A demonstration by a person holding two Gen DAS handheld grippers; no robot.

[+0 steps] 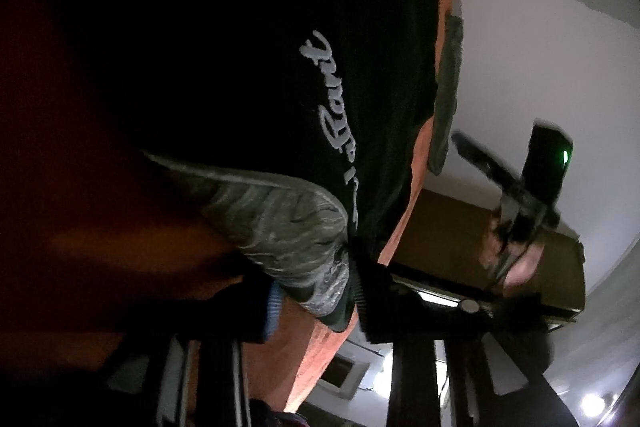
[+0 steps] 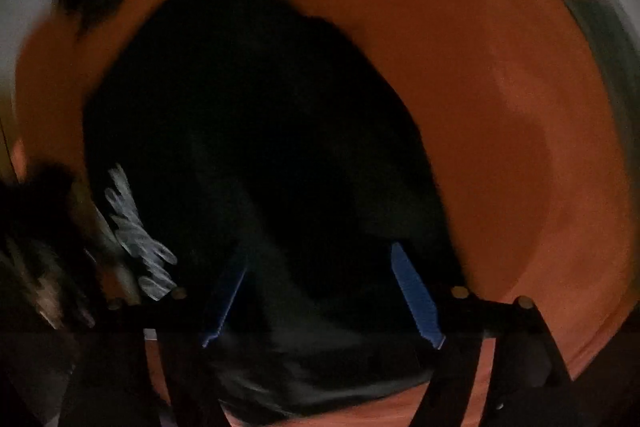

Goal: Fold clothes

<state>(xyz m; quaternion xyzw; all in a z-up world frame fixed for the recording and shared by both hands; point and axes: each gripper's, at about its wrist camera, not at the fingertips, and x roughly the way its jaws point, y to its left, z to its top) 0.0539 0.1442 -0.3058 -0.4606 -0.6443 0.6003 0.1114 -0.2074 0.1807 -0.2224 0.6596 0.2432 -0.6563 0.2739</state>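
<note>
Gripping: left gripper is pinching the grey ribbed collar of the black T-shirt, jaws closed on it, likely anchoring that end for a fold.
Releasing: right gripper is hanging over the shirt, jaws standing wide, nothing pressed between them.
Resting: shirt is lying on the orange surface.

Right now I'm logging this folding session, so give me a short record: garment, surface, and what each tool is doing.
garment: black shirt with white script lettering, lying on the surface
surface: orange cloth
left tool: shut, pinching a grey patterned part of the shirt
right tool: open, blue pads apart above the shirt, nothing held
picture quality: dark, right view blurred
</note>
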